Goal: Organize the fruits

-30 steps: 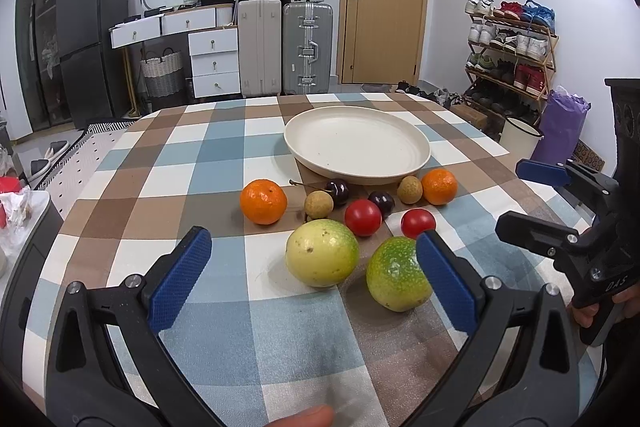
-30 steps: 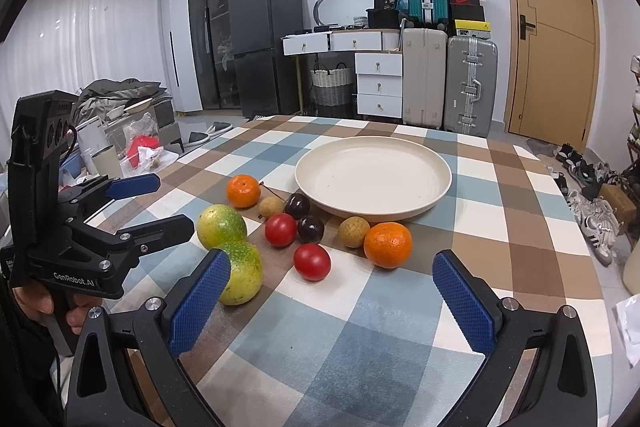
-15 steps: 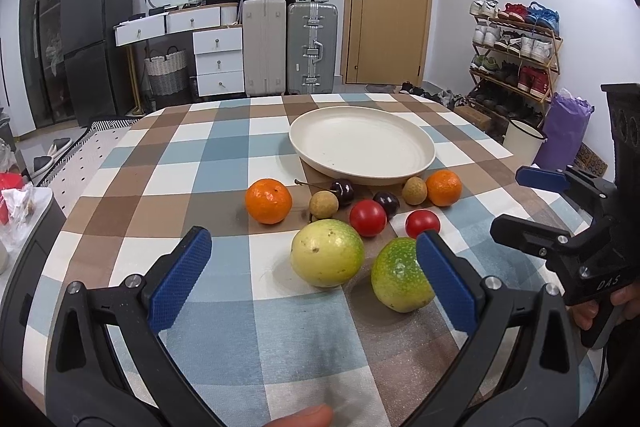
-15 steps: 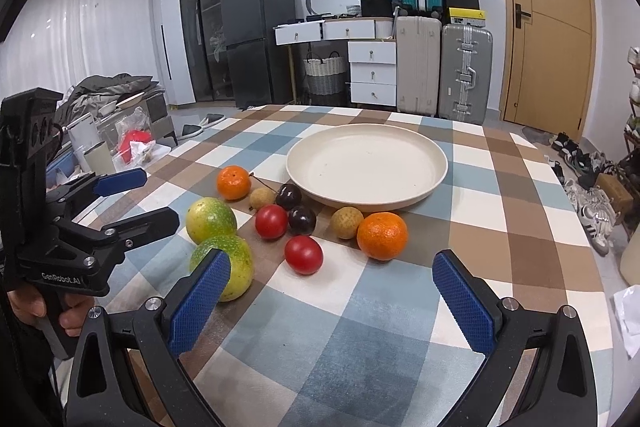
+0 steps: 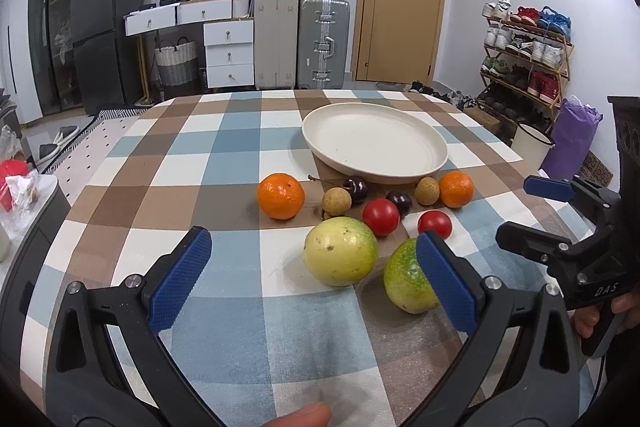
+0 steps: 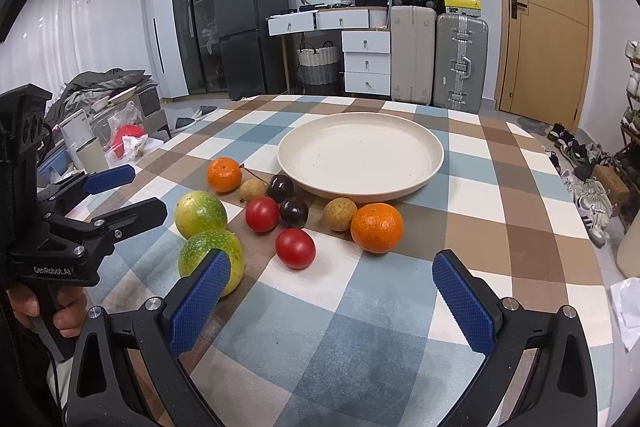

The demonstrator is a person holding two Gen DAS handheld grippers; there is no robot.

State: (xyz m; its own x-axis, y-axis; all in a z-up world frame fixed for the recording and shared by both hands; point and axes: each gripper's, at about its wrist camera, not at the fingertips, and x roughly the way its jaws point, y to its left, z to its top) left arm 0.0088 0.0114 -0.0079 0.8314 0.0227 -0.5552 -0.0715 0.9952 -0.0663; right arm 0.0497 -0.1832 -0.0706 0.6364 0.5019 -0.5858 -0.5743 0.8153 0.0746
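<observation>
The fruits lie in a cluster on the checked cloth (image 5: 240, 307), just in front of the cream plate (image 5: 374, 143). The left gripper (image 5: 312, 267) hovers with jaws wide apart; the yellow passionfruit (image 5: 340, 251) sits between its pads, the green passionfruit (image 5: 406, 281) partly behind the right pad. The right gripper (image 6: 332, 287) is likewise spread and holds nothing, with a tomato (image 6: 295, 247) and an orange (image 6: 377, 227) just ahead. Both are held low and level over the table. Suitcases (image 6: 460, 63), drawers and a door stand behind.
</observation>
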